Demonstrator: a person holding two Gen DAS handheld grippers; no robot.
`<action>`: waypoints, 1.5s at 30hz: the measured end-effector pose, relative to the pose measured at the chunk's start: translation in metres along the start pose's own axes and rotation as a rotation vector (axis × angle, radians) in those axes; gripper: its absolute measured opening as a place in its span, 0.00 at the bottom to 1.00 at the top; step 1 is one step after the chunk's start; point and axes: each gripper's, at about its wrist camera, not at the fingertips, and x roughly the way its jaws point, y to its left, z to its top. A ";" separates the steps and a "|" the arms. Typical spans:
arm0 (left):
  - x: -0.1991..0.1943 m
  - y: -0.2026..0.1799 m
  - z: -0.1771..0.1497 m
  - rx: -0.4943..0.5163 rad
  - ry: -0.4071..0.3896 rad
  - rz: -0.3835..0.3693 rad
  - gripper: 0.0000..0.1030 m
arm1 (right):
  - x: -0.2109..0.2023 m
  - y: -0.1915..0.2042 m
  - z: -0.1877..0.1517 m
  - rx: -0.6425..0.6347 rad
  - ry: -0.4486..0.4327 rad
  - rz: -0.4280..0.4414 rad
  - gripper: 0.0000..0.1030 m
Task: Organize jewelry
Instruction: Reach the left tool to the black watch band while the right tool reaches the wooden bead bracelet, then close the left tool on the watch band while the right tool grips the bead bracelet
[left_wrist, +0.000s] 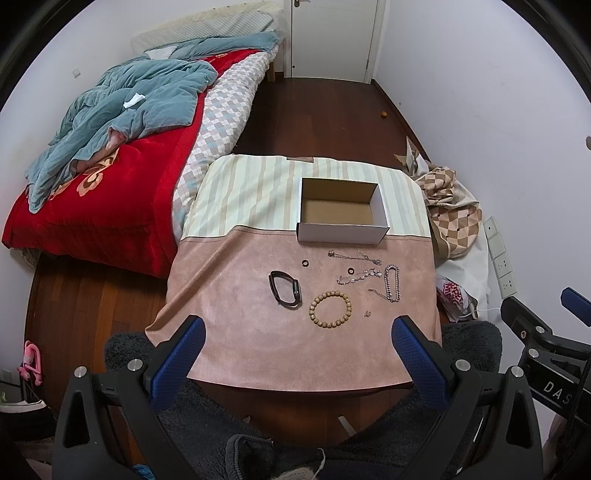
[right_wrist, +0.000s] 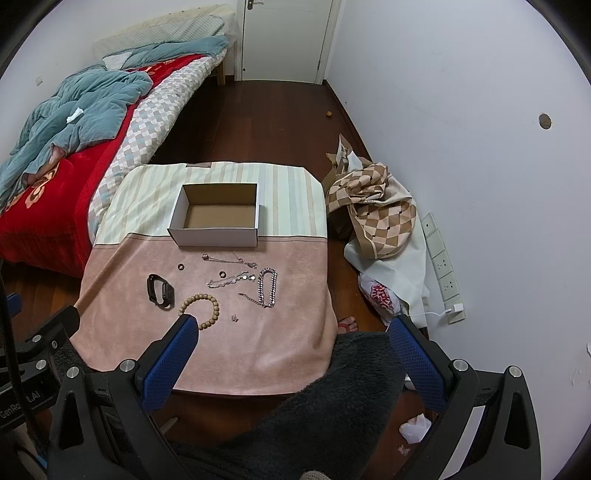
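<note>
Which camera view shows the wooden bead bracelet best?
The left wrist view: the wooden bead bracelet lies there as a whole ring, unobstructed on the pink cloth. In the right wrist view, the right gripper's blue fingertip covers its near edge.

Home bedroom: unmade bed (left_wrist: 122, 122), door (left_wrist: 332, 37), wooden floor (left_wrist: 314, 118).

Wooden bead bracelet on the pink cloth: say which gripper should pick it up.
Right, probably. The right gripper is open, its left finger already overlapping the round wooden bead bracelet; the left gripper sits further back.
</note>
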 end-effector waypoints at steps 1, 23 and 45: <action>0.000 -0.001 0.001 0.000 -0.001 -0.001 1.00 | 0.000 0.000 0.000 0.000 0.000 0.001 1.00; 0.194 0.082 0.012 -0.079 0.196 0.255 1.00 | 0.257 0.092 -0.004 -0.034 0.299 0.172 0.71; 0.296 0.065 -0.004 -0.124 0.374 -0.003 0.55 | 0.317 0.121 -0.038 -0.136 0.377 0.151 0.11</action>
